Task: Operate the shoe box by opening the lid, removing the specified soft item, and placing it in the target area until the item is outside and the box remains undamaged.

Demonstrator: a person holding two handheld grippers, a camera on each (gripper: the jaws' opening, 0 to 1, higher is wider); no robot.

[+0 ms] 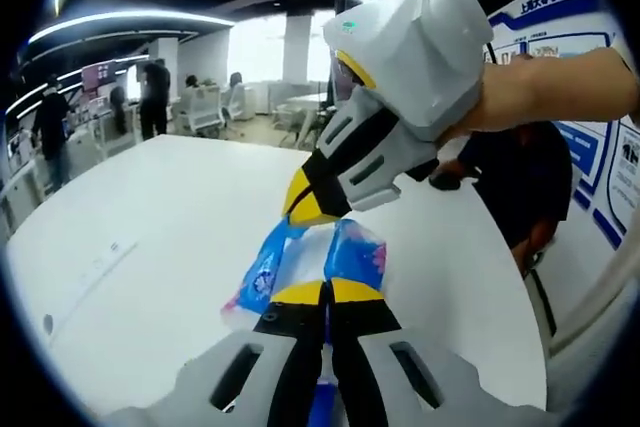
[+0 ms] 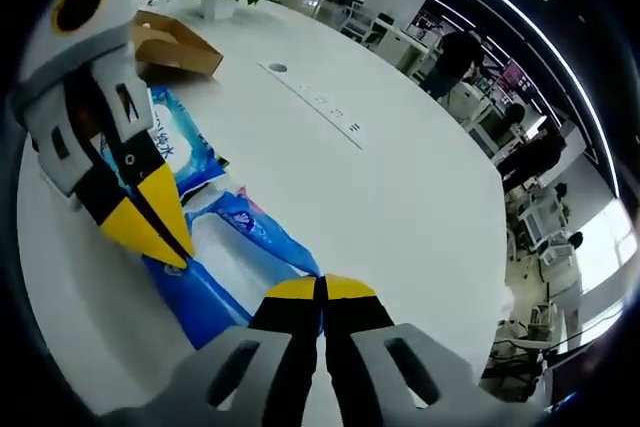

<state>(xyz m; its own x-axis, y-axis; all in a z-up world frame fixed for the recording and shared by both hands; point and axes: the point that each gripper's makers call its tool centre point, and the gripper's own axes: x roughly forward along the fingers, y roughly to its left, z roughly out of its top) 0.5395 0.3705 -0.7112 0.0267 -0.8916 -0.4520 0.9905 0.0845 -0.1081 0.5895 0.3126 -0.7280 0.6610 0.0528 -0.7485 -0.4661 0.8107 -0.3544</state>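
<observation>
While you hold it low at centre frame, the blue-and-white soft pack [image 1: 300, 262] looks crinkled and glossy above the white counter [image 1: 150, 247]. Your left gripper [image 1: 328, 292] and right gripper [image 2: 321, 289] both have their jaws clamped on the pack's edges.

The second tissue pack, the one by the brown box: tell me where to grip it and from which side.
Take the second tissue pack by its free end toward the brown box. It lies flat on the white table, so come down from above, jaws across its width. Its near end sits under the left gripper and beside the held tissue pack.
</observation>
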